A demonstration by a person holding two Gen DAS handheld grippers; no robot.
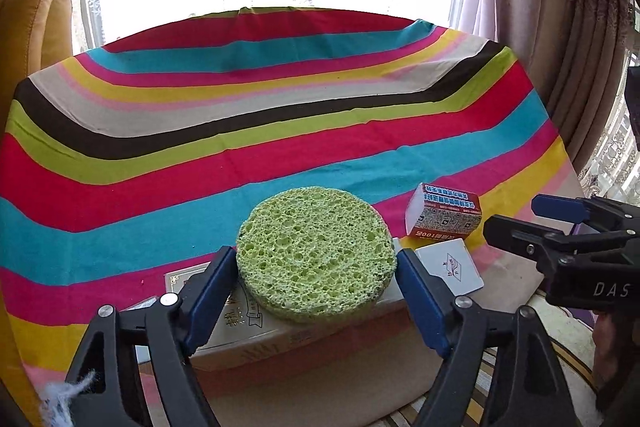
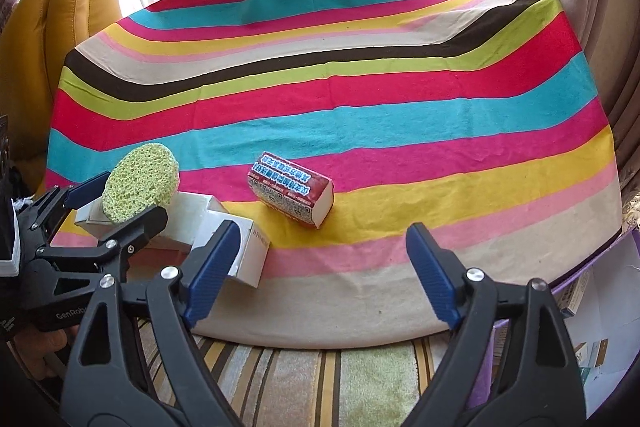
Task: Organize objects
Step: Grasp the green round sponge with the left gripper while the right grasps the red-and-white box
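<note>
The left hand-held gripper (image 1: 316,279) pinches a round green sponge (image 1: 315,251) between its blue pads, one pad on each side of the disc. The sponge is held just above a flat white carton (image 1: 256,331) that lies at the near edge of the worktop (image 1: 280,131), which is covered in a striped cloth. From the right wrist camera the sponge (image 2: 141,181) sits at about 9 o'clock, tilted, with the left hand-held gripper (image 2: 120,203) around it and white boxes beneath.

The right hand-held gripper (image 2: 320,267) is spread wide with nothing between its fingers, hovering over the near edge of the worktop (image 2: 360,99). Ahead of it, toward 12 o'clock, a red and white printed box (image 2: 291,195) lies on its side on the yellow stripe. A small white box (image 2: 250,259) stands just behind the left finger of that gripper, at about 10 o'clock. In the left wrist view the printed box (image 1: 443,213) lies at 2 o'clock from the sponge, with a small white box (image 1: 449,269) just nearer. A yellow sofa (image 2: 44,39) stands beyond the worktop's left side.
</note>
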